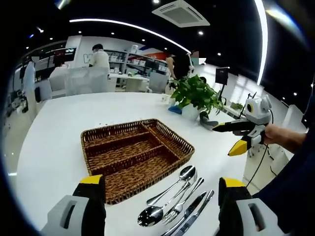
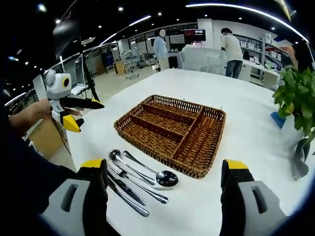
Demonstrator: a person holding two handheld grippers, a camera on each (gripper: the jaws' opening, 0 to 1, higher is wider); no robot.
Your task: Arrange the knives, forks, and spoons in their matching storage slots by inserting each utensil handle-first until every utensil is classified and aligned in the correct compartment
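Both the left claw and right claw hang released, grasping nothing. The wicker tray sits ahead of them; spoons, forks and knives lie between their jaws on the white surface.

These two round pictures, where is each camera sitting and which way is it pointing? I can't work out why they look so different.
Left gripper view: rides the left gripper, looking along its open jaws at the wicker tray, the cutlery and a potted plant; the right gripper and the hand holding it enter from the right.
Right gripper view: rides the right gripper, facing the tray from the opposite side; the left gripper shows at left.
Shared: white table, tray, cutlery, plant.
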